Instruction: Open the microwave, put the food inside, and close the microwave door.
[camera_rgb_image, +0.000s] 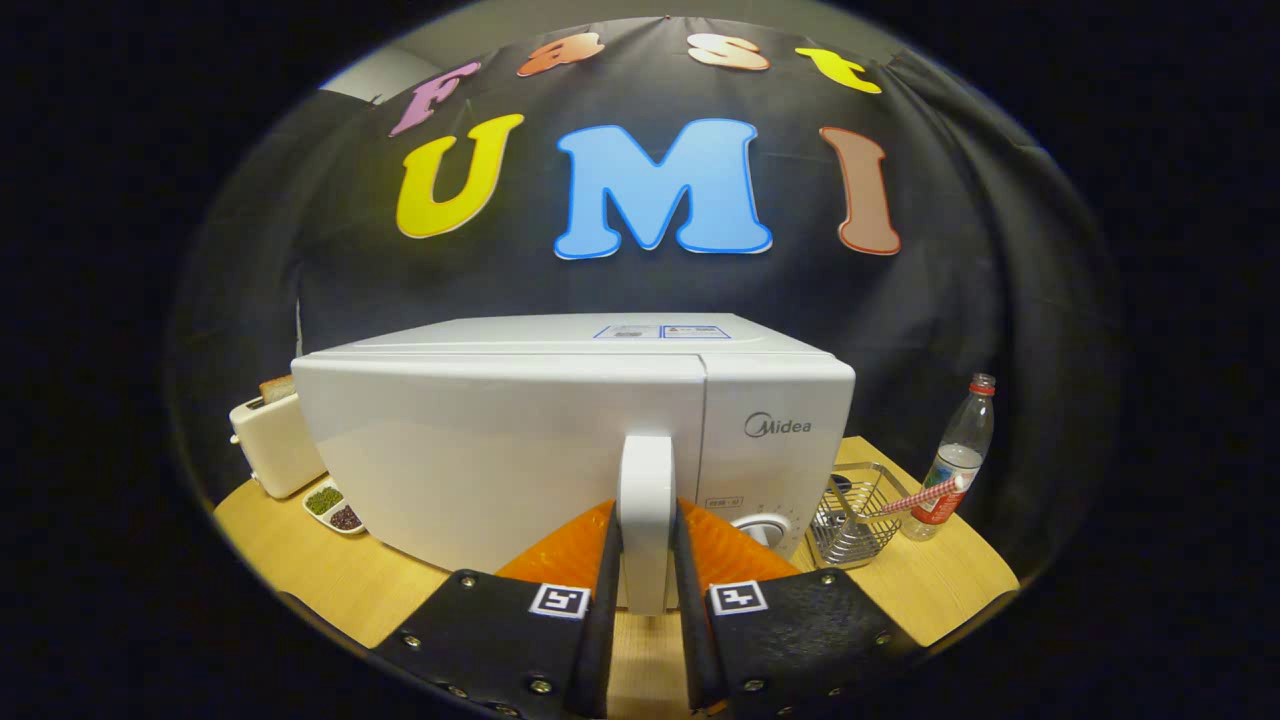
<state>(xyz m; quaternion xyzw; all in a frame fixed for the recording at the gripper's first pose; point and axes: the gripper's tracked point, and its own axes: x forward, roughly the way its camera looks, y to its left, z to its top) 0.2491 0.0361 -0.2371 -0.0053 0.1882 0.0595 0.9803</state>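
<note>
The gripper was right up against the microwave, and its two fingers were closed in on the door's upright white handle, one on each side, pinching it. The lower end of the handle ran down between the fingers, so its bottom was partly hidden. The door looked slightly swung out at the handle side, though how far it stood open was hard to judge from this close. Low on the control panel a dial peeked out, half covered by the right finger.

The microwave sat on a wooden table. To its left stood a white toaster with a slice of toast poking up, its right side hidden behind the microwave. In front of the toaster was a small divided dish of green and dark bits, too small to identify. To the right were a wire basket with something metal inside, a red-and-white striped stick leaning across its rim, and a clear bottle with a red cap beyond.
</note>
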